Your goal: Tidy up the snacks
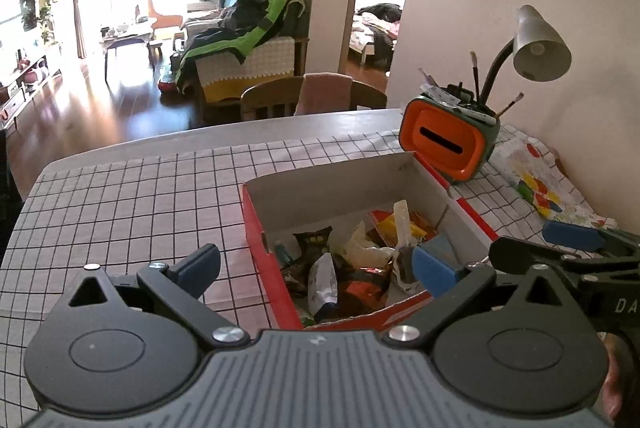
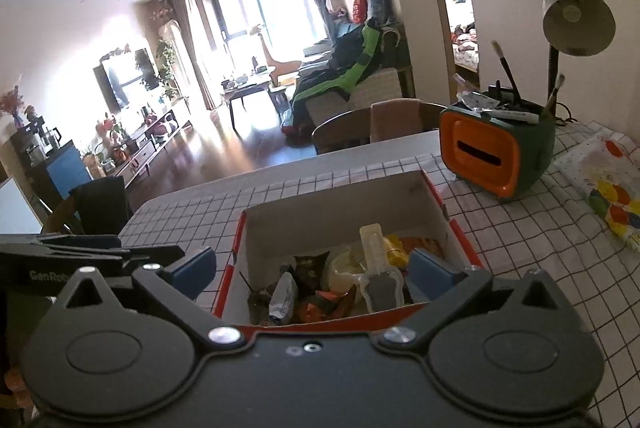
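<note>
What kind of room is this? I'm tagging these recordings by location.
Most likely a home's dining area, open to a living room. A table with a checked cloth holds a red box of snacks and a desk lamp; beyond stand a sofa and a TV.

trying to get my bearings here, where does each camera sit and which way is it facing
Left wrist: rides on the left gripper, angled down across the checked tablecloth at the red snack box; its blue-padded jaws stand open and empty, and the right gripper shows at the right edge.
Right wrist: rides on the right gripper, angled down at the same snack box; jaws open and empty, the left gripper at the left edge.
Shared: box, orange-fronted holder, desk lamp, living room beyond.
</note>
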